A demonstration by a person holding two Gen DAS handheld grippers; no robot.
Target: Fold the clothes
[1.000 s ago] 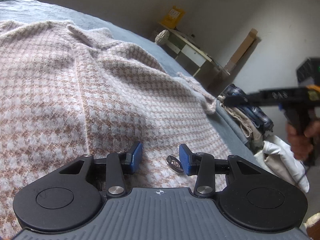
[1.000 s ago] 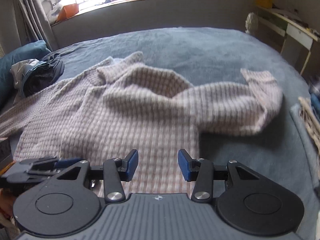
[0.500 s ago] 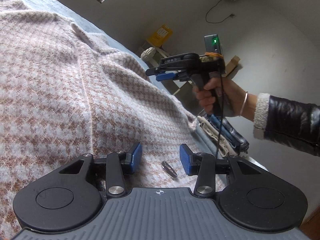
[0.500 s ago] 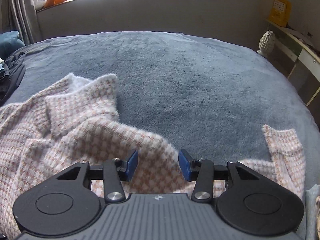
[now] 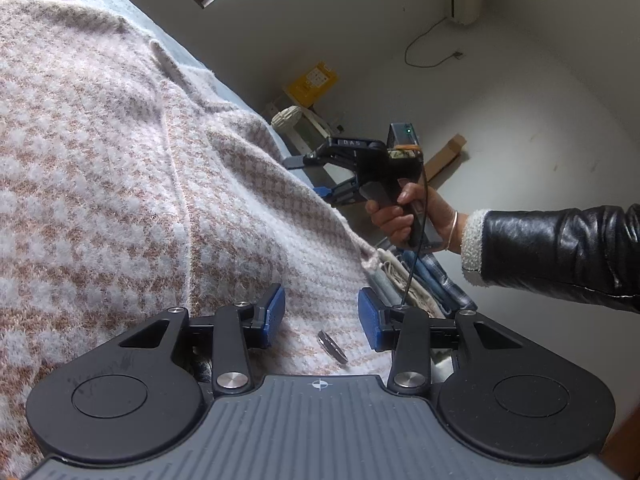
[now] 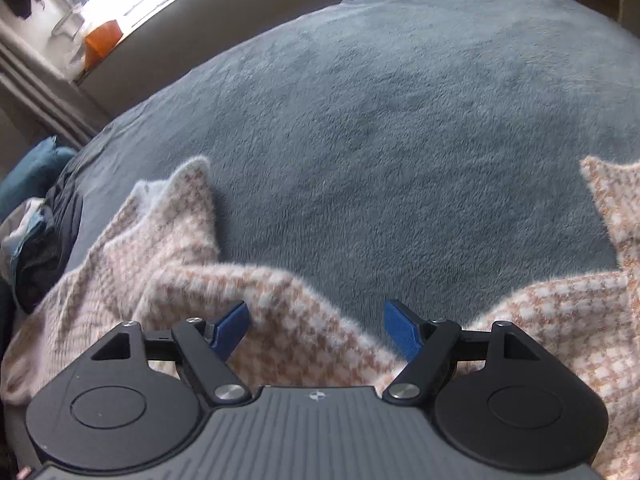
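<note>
Sweater [image 6: 304, 336] edge lies between the just-widened right gripper [image 6: 316, 328]; left gripper [image 5: 320, 316] half-open, bare blanket [image 6: 400, 140] beyond.

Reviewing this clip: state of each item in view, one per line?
Checked garment: spread on the bed, rumpled, unfolded.
Button: lying on the garment between the left jaws, untouched.
Left gripper: part open, holding nothing.
Right gripper: jaws have just been opening, wide over the garment's edge, nothing gripped.
Bed cover: flat.

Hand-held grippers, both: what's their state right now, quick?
Left hand-held gripper: open over the sweater, gripping nothing.
Right hand-held gripper: open, jaws just widened above the sweater's edge, gripping nothing.
</note>
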